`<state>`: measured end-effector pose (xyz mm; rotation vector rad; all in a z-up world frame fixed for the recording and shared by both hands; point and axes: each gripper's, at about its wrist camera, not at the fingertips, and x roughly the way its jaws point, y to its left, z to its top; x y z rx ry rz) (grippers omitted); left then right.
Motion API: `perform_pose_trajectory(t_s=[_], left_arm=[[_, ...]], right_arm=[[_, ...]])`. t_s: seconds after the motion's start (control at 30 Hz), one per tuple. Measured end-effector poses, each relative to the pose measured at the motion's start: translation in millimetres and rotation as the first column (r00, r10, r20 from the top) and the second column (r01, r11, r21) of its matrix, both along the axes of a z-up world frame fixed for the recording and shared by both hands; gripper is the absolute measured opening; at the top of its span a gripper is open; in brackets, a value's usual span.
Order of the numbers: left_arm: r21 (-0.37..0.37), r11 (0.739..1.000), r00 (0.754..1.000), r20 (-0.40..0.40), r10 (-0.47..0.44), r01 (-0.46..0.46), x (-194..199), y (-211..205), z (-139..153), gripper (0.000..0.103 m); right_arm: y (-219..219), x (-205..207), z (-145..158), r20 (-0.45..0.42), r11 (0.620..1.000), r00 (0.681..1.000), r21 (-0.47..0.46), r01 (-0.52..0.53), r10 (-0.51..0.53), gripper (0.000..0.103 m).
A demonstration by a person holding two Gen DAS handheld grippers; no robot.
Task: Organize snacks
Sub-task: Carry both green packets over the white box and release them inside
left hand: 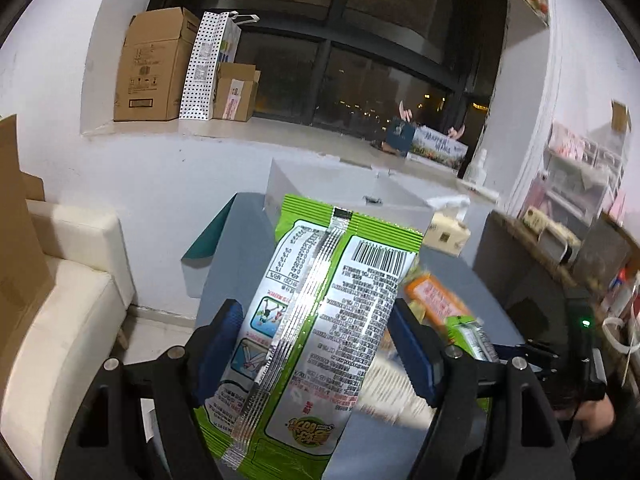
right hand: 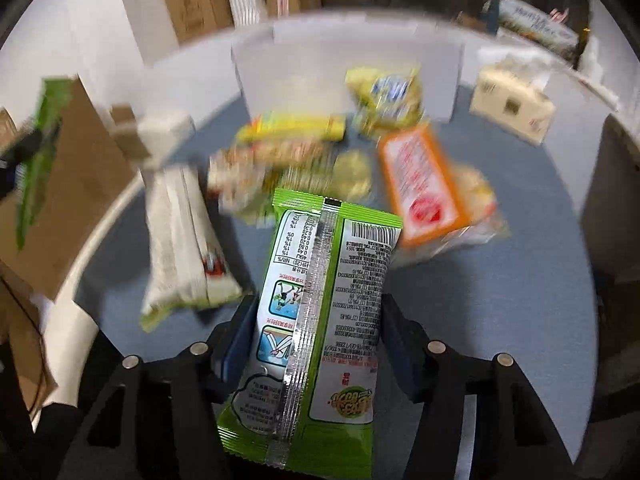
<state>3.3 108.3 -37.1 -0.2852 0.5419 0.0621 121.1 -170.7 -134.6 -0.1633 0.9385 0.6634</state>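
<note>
My left gripper [left hand: 318, 320] is shut on a green snack bag [left hand: 316, 320], held back side up above the blue-grey table [left hand: 460, 276]. My right gripper [right hand: 318, 320] is shut on a second green snack bag [right hand: 324, 312] of the same kind, above the table [right hand: 500, 300]. A pile of snacks lies ahead in the right wrist view: an orange packet [right hand: 420, 184], a yellow bar [right hand: 292, 128], a yellow-blue bag [right hand: 388, 96] and a white-green bag [right hand: 180, 236]. The orange packet [left hand: 436, 296] also shows in the left wrist view. A white open box [right hand: 344, 52] stands behind the pile.
A tissue box [right hand: 512, 108] sits at the table's back right. A cream sofa [left hand: 60, 320] is left of the table. Cardboard boxes [left hand: 152, 68] stand on the window ledge. A cluttered shelf [left hand: 580, 184] is at the right.
</note>
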Motion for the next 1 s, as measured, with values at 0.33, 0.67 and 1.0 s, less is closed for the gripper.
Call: perform_pose_trajectory(t_s=[0.33, 0.67, 1.0], left_arm=[[-0.09, 0.992, 0.995, 0.052, -0.08, 0.084, 148.1, 1.0, 59.5, 0.079], [-0.019, 0.997, 0.997, -0.025, -0.077, 0.076, 279.6, -1.8, 73.6, 0.079], [-0.069, 0.997, 0.991, -0.13, -0.04, 0.031, 331.5, 25.1, 39.7, 0.103]], right_arm=[[-5.3, 99.9, 82.4, 0.129, 0.984, 0.989, 0.17, 0.056, -0.078, 0.064], [33.6, 240.0, 123.5, 0.054, 0.958, 0.994, 0.276, 0.079, -0.098, 0.064], [72.3, 320.6, 131.5, 0.108, 0.978, 0.986, 0.18, 0.108, -0.129, 0.103]])
